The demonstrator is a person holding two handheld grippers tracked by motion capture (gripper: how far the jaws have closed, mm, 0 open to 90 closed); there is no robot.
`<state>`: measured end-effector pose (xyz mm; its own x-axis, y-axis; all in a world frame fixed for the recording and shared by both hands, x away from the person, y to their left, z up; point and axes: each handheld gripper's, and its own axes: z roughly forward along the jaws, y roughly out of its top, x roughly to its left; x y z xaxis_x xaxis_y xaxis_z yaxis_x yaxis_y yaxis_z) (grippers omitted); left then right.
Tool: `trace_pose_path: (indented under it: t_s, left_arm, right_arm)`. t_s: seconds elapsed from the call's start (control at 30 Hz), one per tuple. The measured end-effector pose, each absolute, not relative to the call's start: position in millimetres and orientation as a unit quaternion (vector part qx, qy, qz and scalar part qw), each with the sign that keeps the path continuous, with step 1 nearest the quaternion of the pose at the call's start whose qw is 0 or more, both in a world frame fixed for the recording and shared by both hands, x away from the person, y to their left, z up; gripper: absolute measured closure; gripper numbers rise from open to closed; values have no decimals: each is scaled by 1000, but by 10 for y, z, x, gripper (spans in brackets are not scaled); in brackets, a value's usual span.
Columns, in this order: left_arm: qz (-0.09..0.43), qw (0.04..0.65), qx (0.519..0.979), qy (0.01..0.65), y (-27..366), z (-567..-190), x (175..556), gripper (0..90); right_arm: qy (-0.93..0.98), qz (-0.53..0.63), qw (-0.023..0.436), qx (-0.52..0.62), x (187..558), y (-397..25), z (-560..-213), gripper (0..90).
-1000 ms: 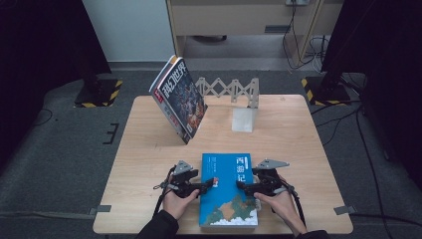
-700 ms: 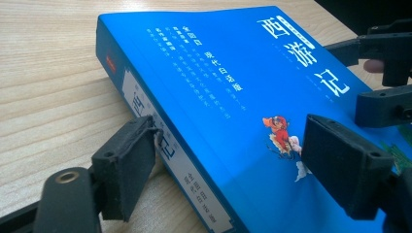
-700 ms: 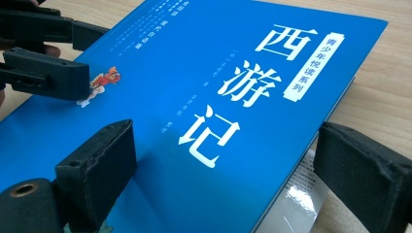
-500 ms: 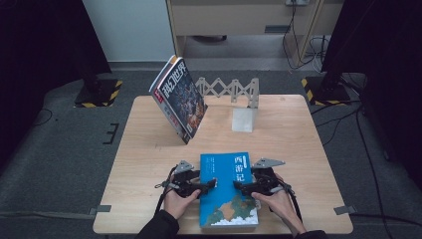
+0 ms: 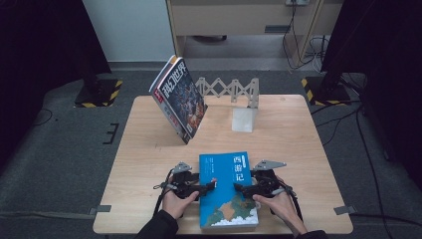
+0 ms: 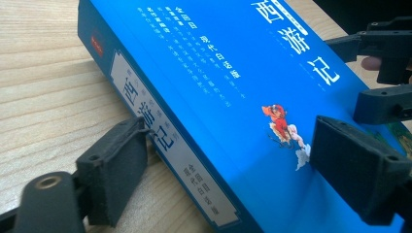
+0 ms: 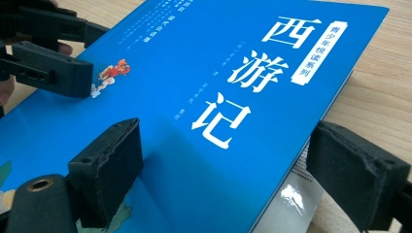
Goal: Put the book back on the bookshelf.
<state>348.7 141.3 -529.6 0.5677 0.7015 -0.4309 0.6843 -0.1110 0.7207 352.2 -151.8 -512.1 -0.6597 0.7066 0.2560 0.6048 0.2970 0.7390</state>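
A blue book (image 5: 228, 186) with white Chinese title characters lies flat near the table's front edge. My left gripper (image 5: 208, 186) sits at its spine side, open. One pad (image 6: 119, 170) is by the spine (image 6: 165, 145) on the wood and the other pad (image 6: 357, 165) is over the cover. My right gripper (image 5: 240, 189) stands open at the page-edge side. One of its pads (image 7: 109, 162) is over the cover (image 7: 204, 73) and the other (image 7: 357, 170) is beside the page edges. The left gripper's jaws also appear at the top left of the right gripper view.
A colourful magazine (image 5: 180, 99) stands tilted at the back left of the wooden table (image 5: 298, 149), next to a grey accordion rack (image 5: 229, 88). A small white block (image 5: 244, 119) stands in front of the rack. Dark floor surrounds the table.
Both grippers have edged inward a little along the book's sides. The book has barely moved.
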Motion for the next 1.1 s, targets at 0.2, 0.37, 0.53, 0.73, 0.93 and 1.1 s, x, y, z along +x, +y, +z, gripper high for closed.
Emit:
trace_pose_path:
  t_s: [0.2, 0.37, 0.53, 0.73, 0.93, 1.1]
  left_arm:
    - [-12, 478, 741, 472, 1439, -5342, 3547, 56]
    - [-23, 478, 739, 474, 1447, -5354, 3574, 52]
    - [-24, 478, 738, 476, 1444, -5352, 3578, 52]
    - [-30, 470, 733, 491, 1416, -5329, 3589, 69]
    - [-28, 471, 730, 495, 1394, -5328, 3585, 72]
    - [-31, 473, 722, 505, 1422, -5306, 3584, 117]
  right_arm:
    - [803, 431, 60, 406, 3545, -1490, -5121, 137]
    - [802, 432, 61, 408, 3550, -1465, -5126, 136]
    - [802, 435, 63, 405, 3558, -1458, -5134, 135]
    - [799, 439, 61, 406, 3556, -1454, -5145, 134]
    - [799, 443, 62, 402, 3557, -1441, -5156, 133]
    - [798, 445, 63, 401, 3555, -1446, -5163, 132]
